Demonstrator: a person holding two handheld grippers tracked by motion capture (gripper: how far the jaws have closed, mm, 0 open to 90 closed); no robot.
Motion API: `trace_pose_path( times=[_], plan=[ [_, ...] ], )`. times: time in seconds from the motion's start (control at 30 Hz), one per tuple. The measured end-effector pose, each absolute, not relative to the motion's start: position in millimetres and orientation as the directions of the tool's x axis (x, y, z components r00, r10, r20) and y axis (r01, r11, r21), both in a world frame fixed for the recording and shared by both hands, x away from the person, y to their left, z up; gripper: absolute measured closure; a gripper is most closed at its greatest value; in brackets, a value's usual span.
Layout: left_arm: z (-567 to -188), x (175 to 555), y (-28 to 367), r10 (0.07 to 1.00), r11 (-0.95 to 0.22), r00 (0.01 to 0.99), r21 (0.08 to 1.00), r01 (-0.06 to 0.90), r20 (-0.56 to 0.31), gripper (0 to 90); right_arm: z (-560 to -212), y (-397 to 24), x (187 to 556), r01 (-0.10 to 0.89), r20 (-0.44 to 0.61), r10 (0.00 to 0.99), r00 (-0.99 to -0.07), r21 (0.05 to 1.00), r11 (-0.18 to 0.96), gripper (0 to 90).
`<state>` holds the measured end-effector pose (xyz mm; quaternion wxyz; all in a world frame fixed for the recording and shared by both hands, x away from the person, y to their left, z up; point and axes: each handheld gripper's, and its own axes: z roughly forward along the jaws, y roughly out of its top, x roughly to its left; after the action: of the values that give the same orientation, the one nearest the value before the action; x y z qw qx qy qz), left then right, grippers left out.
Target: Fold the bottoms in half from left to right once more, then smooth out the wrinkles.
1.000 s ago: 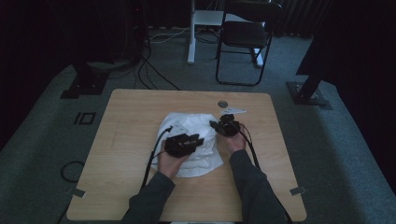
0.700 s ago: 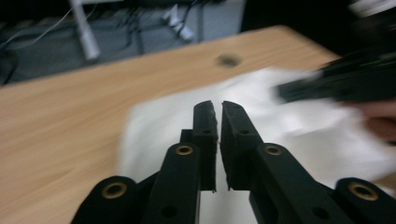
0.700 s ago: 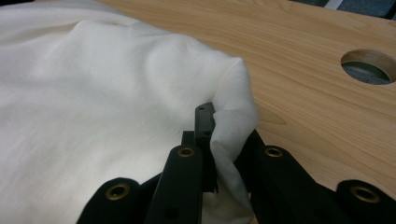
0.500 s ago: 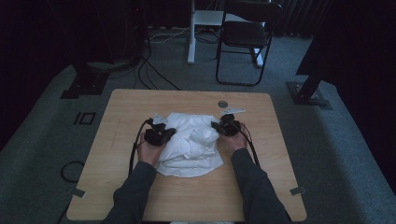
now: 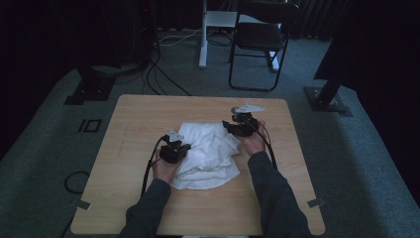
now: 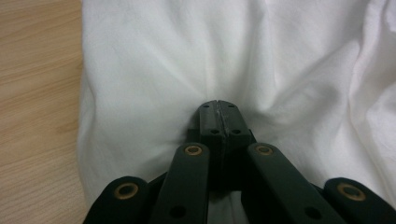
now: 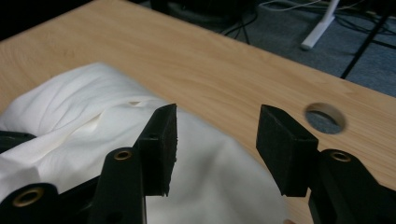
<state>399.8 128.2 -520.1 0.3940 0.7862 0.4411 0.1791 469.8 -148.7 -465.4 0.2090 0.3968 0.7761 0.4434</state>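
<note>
White cloth (image 5: 208,153) is pinched by one hand-held gripper at the middle of a wooden tabletop (image 5: 133,124).

The left hand-held gripper (image 6: 218,112) is closed tight on a gathered fold of the soft, creased cloth near its left edge. The right hand-held gripper (image 7: 215,140) has just been opening; its jaws are held apart above the cloth's far right side, nothing pressed between them. A round hole (image 7: 325,117) is cut in the tabletop just beyond it.

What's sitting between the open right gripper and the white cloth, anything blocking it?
Nothing visible. The right gripper has just been opening, jaws apart with nothing between them, right above the white cloth. The left gripper is shut on the cloth's other side.
</note>
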Motion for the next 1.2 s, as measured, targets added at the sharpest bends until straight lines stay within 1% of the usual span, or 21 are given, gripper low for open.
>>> trace_pose_path(
  times=[0.1,0.13,0.3,0.37,0.4,0.47,0.5,0.63,0.77,0.8,0.87,0.9,0.93,0.97,1.0,1.03,1.07,1.1,1.13,1.17,1.2],
  plan=[
    [-521,399,128,0.836,-0.300,0.544,0.779,0.551,-0.063,90.0,-471,-138,475,0.445,0.030,0.794,-0.607,0.841,0.308,45.8],
    [-521,399,128,0.836,-0.305,0.546,0.778,0.549,-0.057,90.0,-479,-130,481,0.477,0.049,0.785,-0.618,0.817,0.325,45.6],
    [-522,399,127,0.838,-0.309,0.544,0.778,0.546,-0.049,90.0,-495,-120,483,0.514,0.068,0.771,-0.633,0.782,0.353,53.4],
    [-522,398,127,0.839,-0.315,0.543,0.778,0.543,-0.040,90.0,-497,-121,484,0.526,0.086,0.768,-0.635,0.777,0.348,61.2],
    [-522,398,126,0.841,-0.316,0.540,0.779,0.542,-0.035,90.0,-498,-120,484,0.533,0.099,0.762,-0.640,0.772,0.347,68.1],
    [-523,397,125,0.845,-0.318,0.534,0.777,0.544,-0.028,90.0,-499,-118,482,0.529,0.086,0.747,-0.660,0.760,0.379,88.1],
    [-523,397,125,0.847,-0.321,0.531,0.774,0.545,-0.022,90.0,-499,-118,481,0.526,0.070,0.751,-0.656,0.756,0.389,90.0],
    [-524,396,124,0.849,-0.330,0.529,0.773,0.541,-0.007,90.0,-486,-134,472,0.498,0.019,0.776,-0.631,0.777,0.386,90.0],
    [-525,395,124,0.850,-0.323,0.527,0.778,0.539,-0.012,90.0,-480,-155,471,0.501,0.055,0.785,-0.617,0.797,0.338,90.0],
    [-525,395,124,0.850,-0.324,0.526,0.778,0.538,-0.009,90.0,-479,-160,471,0.502,0.069,0.785,-0.615,0.802,0.323,88.5],
    [-525,395,124,0.850,-0.326,0.527,0.777,0.538,-0.008,90.0,-477,-163,473,0.498,0.097,0.784,-0.613,0.817,0.289,68.6],
    [-525,395,124,0.850,-0.328,0.527,0.778,0.536,-0.005,90.0,-477,-159,474,0.498,0.116,0.778,-0.617,0.823,0.272,54.8],
    [-525,395,124,0.850,-0.329,0.528,0.778,0.535,-0.004,90.0,-477,-159,474,0.498,0.116,0.778,-0.617,0.823,0.272,54.8],
    [-525,395,124,0.849,-0.329,0.528,0.778,0.535,-0.004,90.0,-479,-149,476,0.495,0.119,0.766,-0.632,0.822,0.281,42.4],
    [-525,395,124,0.849,-0.329,0.529,0.779,0.534,-0.005,90.0,-479,-149,476,0.495,0.119,0.766,-0.632,0.822,0.281,42.4],
    [-525,395,124,0.847,-0.331,0.531,0.779,0.533,-0.003,90.0,-482,-136,479,0.487,0.096,0.769,-0.632,0.821,0.298,36.4],
    [-525,395,124,0.847,-0.334,0.532,0.779,0.531,0.000,90.0,-482,-136,479,0.487,0.096,0.769,-0.632,0.821,0.298,36.4],
    [-525,395,124,0.847,-0.333,0.531,0.780,0.530,0.000,90.0,-487,-127,485,0.503,0.107,0.763,-0.637,0.808,0.307,32.4],
    [-525,395,124,0.847,-0.333,0.531,0.780,0.530,0.000,90.0,-487,-127,485,0.503,0.107,0.763,-0.637,0.808,0.307,32.4],
    [-525,395,124,0.848,-0.333,0.531,0.780,0.530,0.001,90.0,-494,-120,491,0.512,0.104,0.754,-0.649,0.792,0.332,36.9],
    [-525,395,124,0.848,-0.333,0.531,0.780,0.530,0.001,90.0,-494,-120,491,0.512,0.104,0.754,-0.649,0.792,0.332,36.9]
  ],
)
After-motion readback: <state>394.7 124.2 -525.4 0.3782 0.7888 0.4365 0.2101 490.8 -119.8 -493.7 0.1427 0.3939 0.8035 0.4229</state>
